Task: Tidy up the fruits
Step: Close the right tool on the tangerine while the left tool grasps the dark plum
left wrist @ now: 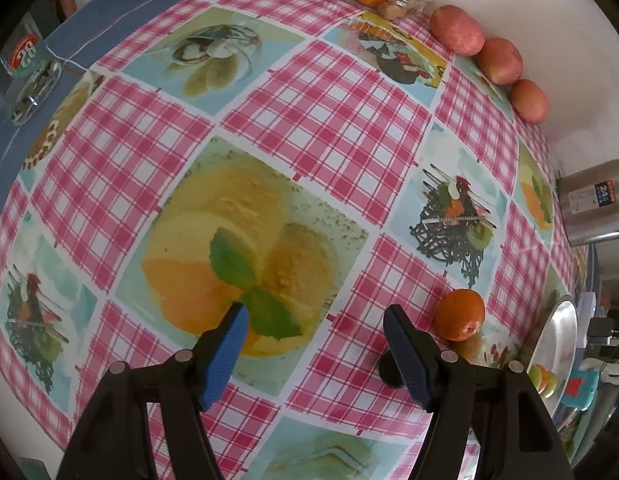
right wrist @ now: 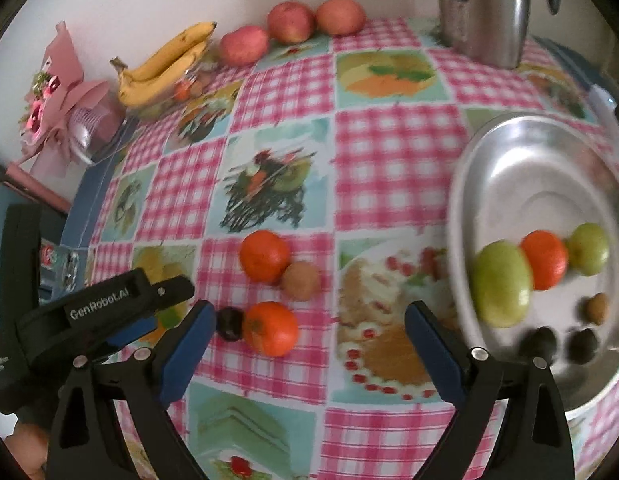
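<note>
Both tongs spread, nothing between the pads. Left tongs (left wrist: pixel 313 320) hang over bare checked surface (left wrist: pixel 329 112); one tangerine (left wrist: pixel 459 314) lies just outside the right pad at about 3 o'clock, and a small dark fruit (left wrist: pixel 389 368) sits partly hidden against that same pad. Right tongs (right wrist: pixel 309 320) point down at the loose group: near tangerine (right wrist: pixel 269 328) inside the gap toward the left pad, dark plum-like fruit (right wrist: pixel 229 323) touching it at 9 o'clock, a second tangerine (right wrist: pixel 264 255) and a brown kiwi-like fruit (right wrist: pixel 299 280) touching each other further up at 12 o'clock. Steel plate (right wrist: pixel 509 136) at 3 o'clock already carries two green fruits, a tangerine and three small ones. Risks, judged: fruits are round and packed close, so a closing pad may knock the dark fruit or roll the tangerine away; the two tongs work near each other and could collide; right view is blurred, so alignment is uncertain.
</note>
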The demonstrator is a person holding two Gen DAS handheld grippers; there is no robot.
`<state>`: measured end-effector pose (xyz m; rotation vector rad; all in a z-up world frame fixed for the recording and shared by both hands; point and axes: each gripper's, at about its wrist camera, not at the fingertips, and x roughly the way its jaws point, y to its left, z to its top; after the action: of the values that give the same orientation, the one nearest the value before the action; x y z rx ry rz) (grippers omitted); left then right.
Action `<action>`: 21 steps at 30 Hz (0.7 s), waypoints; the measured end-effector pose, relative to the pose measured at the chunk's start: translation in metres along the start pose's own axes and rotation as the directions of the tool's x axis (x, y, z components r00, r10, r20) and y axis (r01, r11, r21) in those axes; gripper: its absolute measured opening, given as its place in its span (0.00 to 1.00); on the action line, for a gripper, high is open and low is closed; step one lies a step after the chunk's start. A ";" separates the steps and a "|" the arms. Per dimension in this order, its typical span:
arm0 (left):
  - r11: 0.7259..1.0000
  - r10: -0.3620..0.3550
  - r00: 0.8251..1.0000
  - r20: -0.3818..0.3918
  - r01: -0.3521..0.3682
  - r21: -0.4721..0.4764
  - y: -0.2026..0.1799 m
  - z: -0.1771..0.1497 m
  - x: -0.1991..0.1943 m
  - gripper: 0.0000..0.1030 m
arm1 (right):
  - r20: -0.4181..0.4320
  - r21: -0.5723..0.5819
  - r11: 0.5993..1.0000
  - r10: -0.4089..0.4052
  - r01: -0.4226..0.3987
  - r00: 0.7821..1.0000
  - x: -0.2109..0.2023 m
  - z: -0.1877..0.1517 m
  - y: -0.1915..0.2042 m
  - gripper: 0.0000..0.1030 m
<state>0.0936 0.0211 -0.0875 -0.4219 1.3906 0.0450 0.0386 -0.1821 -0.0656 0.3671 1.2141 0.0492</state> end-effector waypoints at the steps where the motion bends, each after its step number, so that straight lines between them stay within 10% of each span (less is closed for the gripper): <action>1: 1.000 0.000 1.000 -0.001 0.000 -0.002 0.000 -0.002 -0.001 0.71 | -0.006 -0.004 1.000 0.004 -0.004 1.000 0.002 0.000 0.001 0.75; 21: 1.000 -0.014 1.000 -0.010 0.014 0.002 -0.002 0.003 0.001 0.71 | -0.095 -0.013 0.997 0.070 -0.072 0.993 0.030 -0.005 0.015 0.43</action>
<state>0.0972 0.0202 -0.0881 -0.4302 1.3972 0.0298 0.0471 -0.1601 -0.0903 0.3977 1.2930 0.1389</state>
